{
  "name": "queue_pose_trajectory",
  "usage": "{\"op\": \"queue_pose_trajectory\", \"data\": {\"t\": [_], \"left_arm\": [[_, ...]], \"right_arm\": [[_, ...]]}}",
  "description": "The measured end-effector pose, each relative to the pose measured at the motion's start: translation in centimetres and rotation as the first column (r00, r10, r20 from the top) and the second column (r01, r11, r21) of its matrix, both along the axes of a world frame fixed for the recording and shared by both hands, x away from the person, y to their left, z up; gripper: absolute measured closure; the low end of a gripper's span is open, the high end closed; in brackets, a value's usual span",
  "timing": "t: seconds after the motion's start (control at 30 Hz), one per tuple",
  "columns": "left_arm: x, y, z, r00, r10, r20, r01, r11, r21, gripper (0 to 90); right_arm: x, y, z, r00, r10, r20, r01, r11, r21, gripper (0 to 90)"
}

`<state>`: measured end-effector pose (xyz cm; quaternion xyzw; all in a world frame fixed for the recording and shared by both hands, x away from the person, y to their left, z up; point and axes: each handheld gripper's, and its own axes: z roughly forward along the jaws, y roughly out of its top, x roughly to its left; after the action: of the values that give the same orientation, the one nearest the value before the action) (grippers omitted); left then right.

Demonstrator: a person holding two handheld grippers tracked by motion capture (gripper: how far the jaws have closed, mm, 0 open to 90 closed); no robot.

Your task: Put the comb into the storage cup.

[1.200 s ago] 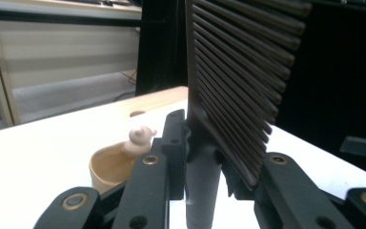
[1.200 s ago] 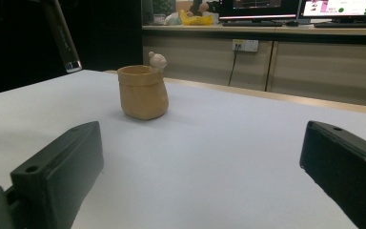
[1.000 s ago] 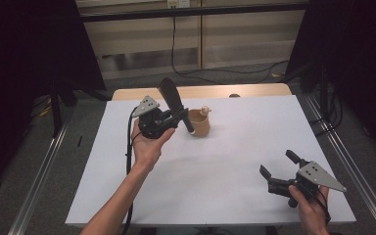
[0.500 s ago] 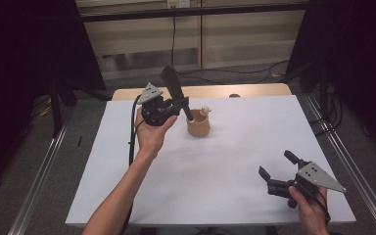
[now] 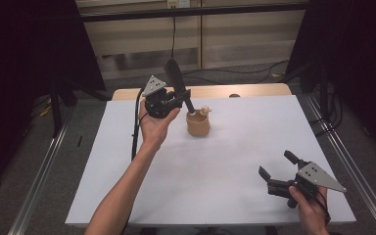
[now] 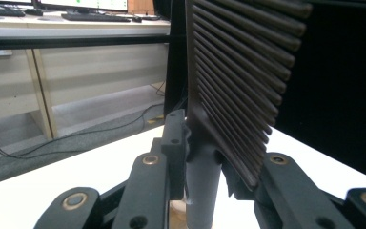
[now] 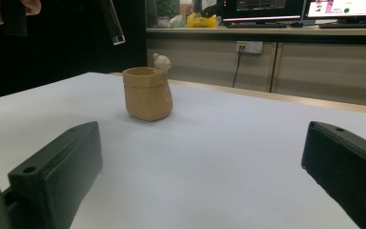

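My left gripper (image 5: 172, 100) is shut on the grey handle of a black slotted spatula (image 5: 173, 73), held over the far middle of the white table (image 5: 215, 186). The blade points up and the handle's end hangs just above the left rim of a tan cup (image 5: 198, 125). A small pale figure (image 5: 205, 110) sits on the cup's rim. In the left gripper view the jaws pinch the spatula's handle (image 6: 202, 183) under the ribbed blade (image 6: 243, 71). My right gripper (image 5: 275, 165) rests open near the front right corner, empty, facing the cup (image 7: 147, 93).
A wooden strip (image 5: 254, 90) borders the table's far edge. Metal rails (image 5: 44, 166) run along both sides. Cables lie on the floor behind. The left gripper's cable (image 5: 137, 122) hangs down beside the forearm.
The left hand has lifted the spatula up and away in the high view, so the handle's end now stands above the cup's rim. The right gripper has stayed put.
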<state>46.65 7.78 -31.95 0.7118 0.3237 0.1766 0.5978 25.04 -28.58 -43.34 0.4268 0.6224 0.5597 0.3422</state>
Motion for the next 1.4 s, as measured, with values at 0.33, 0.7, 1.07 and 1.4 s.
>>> {"op": "queue_pose_trajectory", "data": {"t": [0.33,0.7,1.07,1.4], "left_arm": [[1.0,-0.8,-1.3,1.0000,0.008,-0.001,-0.008,0.9995,0.032,73.3],[1.8,-1.3,-2.6,0.9998,0.013,-0.015,-0.012,0.9988,0.047,73.3],[2.4,-1.1,-4.2,0.9987,0.030,-0.042,-0.028,0.9980,0.057,73.3],[2.3,-0.8,-5.2,0.9978,0.032,-0.058,-0.028,0.9973,0.067,73.3]], "right_arm": [[0.0,-0.1,0.0,1.0000,0.002,-0.005,-0.002,1.000,0.000,0.0],[0.0,0.0,-0.1,0.9999,0.009,-0.004,-0.009,1.000,-0.002,0.0],[0.0,0.0,-0.2,0.9999,0.013,-0.006,-0.013,1.000,0.002,0.0],[0.1,0.1,-0.3,0.9998,0.017,-0.011,-0.017,1.000,0.002,0.0]]}}
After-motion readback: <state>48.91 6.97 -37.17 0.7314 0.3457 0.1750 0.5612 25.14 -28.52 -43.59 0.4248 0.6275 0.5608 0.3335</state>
